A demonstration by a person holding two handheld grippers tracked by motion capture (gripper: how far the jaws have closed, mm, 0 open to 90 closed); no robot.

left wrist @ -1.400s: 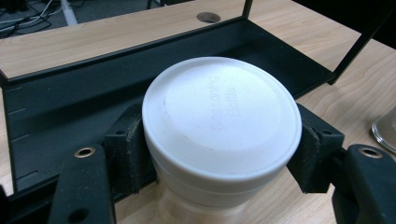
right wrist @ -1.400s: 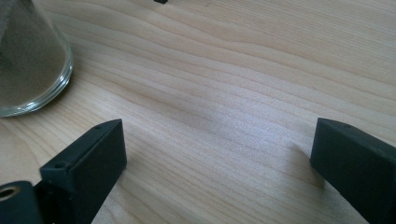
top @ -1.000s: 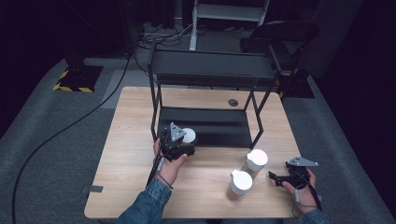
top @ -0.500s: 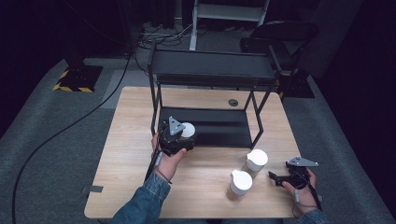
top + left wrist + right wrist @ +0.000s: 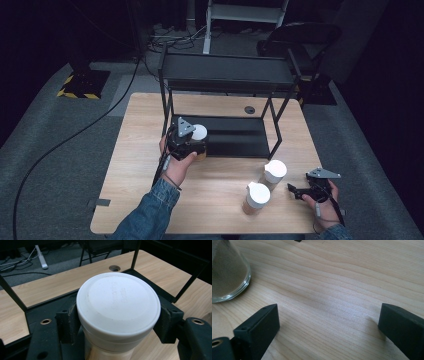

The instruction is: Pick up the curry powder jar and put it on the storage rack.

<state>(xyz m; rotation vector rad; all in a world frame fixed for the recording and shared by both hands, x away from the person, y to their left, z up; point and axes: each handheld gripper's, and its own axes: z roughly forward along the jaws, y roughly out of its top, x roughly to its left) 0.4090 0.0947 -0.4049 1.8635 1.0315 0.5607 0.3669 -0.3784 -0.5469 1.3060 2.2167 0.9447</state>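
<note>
Three glass seasoning jars with white round lids, each filled with brown powder. One, the held white-lidded jar (image 5: 117, 307), clamped between the black pads of the left gripper (image 5: 186, 142), pads pressing just under the lid rim on both sides. Embossed lettering on the flat lid top, reading roughly "Seasoning Bottle" in the left gripper view. Jar upright, long axis vertical, lid facing up, brown contents glimpsed below the lid at the lower edge of that view. Position: at the front left corner of the black metal two-tier rack (image 5: 227, 75), over the edge of the rack's low black shelf (image 5: 235, 137), at about 9 o'clock from that shelf's middle. Whether its base touches shelf or table: cannot tell.

Two more jars standing upright on the light wooden table (image 5: 140, 165), at about 5 o'clock from the rack: the nearer white-lidded jar (image 5: 257, 197) and the farther white-lidded jar (image 5: 273, 172), just beside each other, lids on.

At 3 o'clock from that pair, the right gripper (image 5: 295, 190), low over the table, jaws wide apart with only bare wood between. In the right gripper view, at 10 o'clock, the clear glass base of a powder-filled jar (image 5: 227, 270), apart from the pads.
</note>
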